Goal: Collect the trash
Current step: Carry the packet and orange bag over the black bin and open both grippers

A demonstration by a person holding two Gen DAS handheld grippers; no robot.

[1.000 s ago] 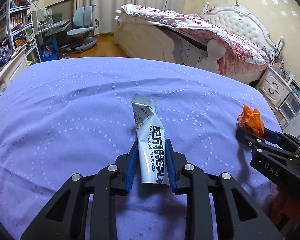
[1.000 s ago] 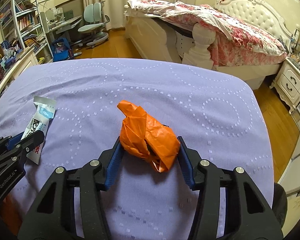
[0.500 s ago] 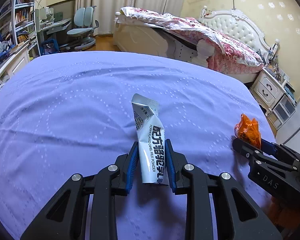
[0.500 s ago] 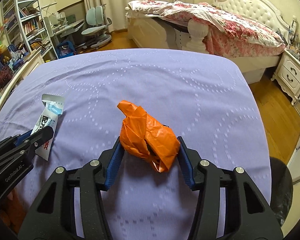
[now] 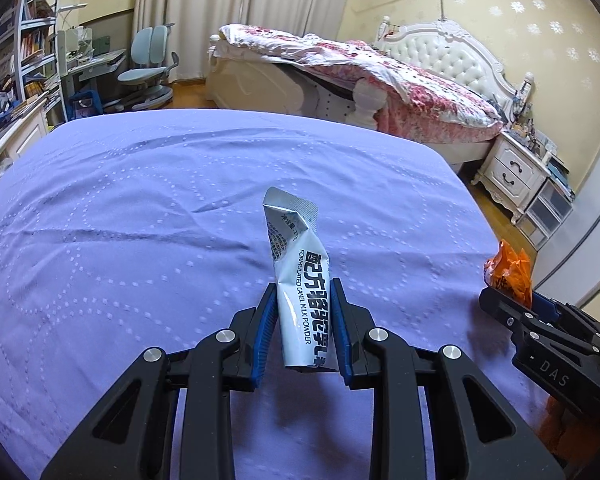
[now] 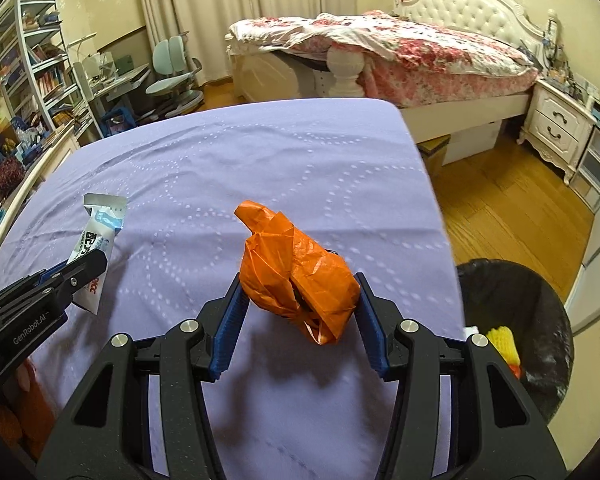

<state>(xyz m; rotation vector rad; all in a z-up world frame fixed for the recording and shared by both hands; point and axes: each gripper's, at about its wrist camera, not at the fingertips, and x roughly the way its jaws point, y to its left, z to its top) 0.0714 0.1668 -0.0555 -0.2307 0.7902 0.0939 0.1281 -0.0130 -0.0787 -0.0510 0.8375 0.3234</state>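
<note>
**Two pieces of trash held above a purple bed**

Both of our grippers are closed on something. Our left gripper (image 5: 302,322) pinches a white milk powder packet (image 5: 298,280) between its blue pads, the packet standing up out of the fingers with its torn top bent over. Our right gripper (image 6: 298,314) clamps a crumpled orange bag (image 6: 296,276), which bulges above the fingers. Each gripper shows at the edge of the other's view, so they are side by side.

Under both lies a purple bedspread (image 5: 140,220), patterned with dotted rings and creased in a few places. We see shadows of the held things on it, so neither touches the cloth.

Off the right edge of this bed, on the wooden floor (image 6: 512,216), stands a bin with a black liner (image 6: 540,312); something yellow lies inside it.

Beyond the purple bed stands a second bed (image 6: 420,52) with a white padded headboard and a rumpled pink floral cover. A white nightstand (image 6: 556,128) sits beside it. To the left we see bookshelves (image 6: 32,64), a desk and a pale blue chair (image 5: 148,64) before long curtains.
</note>
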